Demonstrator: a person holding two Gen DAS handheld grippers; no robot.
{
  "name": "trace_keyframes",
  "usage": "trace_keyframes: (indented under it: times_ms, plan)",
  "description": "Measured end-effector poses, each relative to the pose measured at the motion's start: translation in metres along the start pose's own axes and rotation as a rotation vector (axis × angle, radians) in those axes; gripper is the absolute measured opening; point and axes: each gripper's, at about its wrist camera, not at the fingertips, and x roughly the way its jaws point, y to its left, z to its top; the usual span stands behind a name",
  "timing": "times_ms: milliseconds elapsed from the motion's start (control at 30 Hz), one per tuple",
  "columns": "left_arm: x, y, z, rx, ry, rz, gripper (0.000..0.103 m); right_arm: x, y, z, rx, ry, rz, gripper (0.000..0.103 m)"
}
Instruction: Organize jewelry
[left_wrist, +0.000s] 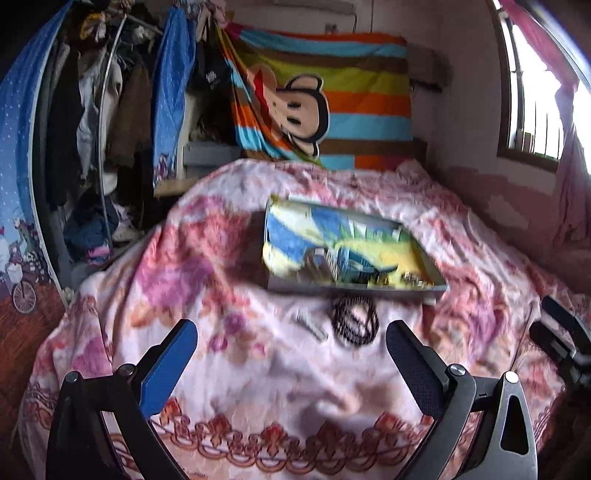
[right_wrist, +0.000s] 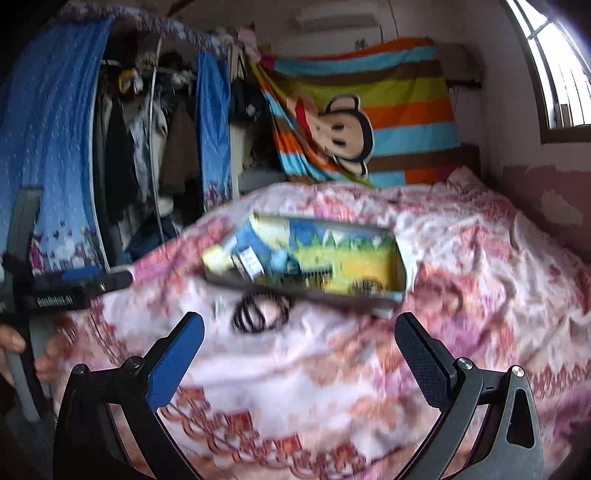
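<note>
From the left wrist view, the left tongs (left_wrist: 291, 341) stand wide apart with nothing between the blue pad and the black pad, hovering over a bed (left_wrist: 229, 369) covered in a pink floral blanket. Just beyond the tips lies a dark beaded bracelet (left_wrist: 355, 324), coiled on the blanket. Left of it, close by, is a small silvery piece (left_wrist: 312, 326), too blurred to name. Farther off, touching or nearly touching the bracelet's far edge, sits a shallow tray (left_wrist: 354, 288) with a blue, yellow and green printed lining; a few small trinkets (left_wrist: 413, 278) lie in its near right corner. Part of the right tongs (left_wrist: 561, 332) shows at the right edge.

From the right wrist view, the right tongs (right_wrist: 299, 345) are also spread wide and hold nothing. The bracelet (right_wrist: 263, 311) lies just ahead and a little left of centre, against the near wall of the tray (right_wrist: 295, 291). The trinkets (right_wrist: 365, 285) rest near the tray's right end. At the left edge the left tongs (right_wrist: 92, 282) reach in over the blanket; their opening cannot be judged here. A striped cartoon cloth (right_wrist: 388, 110) hangs at the far wall.
</note>
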Motion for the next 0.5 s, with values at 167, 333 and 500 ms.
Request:
trace_keyframes:
  times_ms: [167, 333, 500]
  plan:
    - [0.012, -0.001, -0.013, 0.032, 0.084, 0.023, 0.103, 0.02, 0.0, -0.012, -0.017, 0.083, -0.003, 0.101]
    - [0.025, -0.001, -0.02, 0.063, 0.139, 0.036, 0.103, 0.035, 0.002, -0.022, -0.021, 0.151, -0.005, 0.101]
    - [0.03, -0.002, -0.022, 0.075, 0.152, 0.042, 0.103, 0.038, 0.003, -0.023, -0.021, 0.164, -0.005, 0.101]
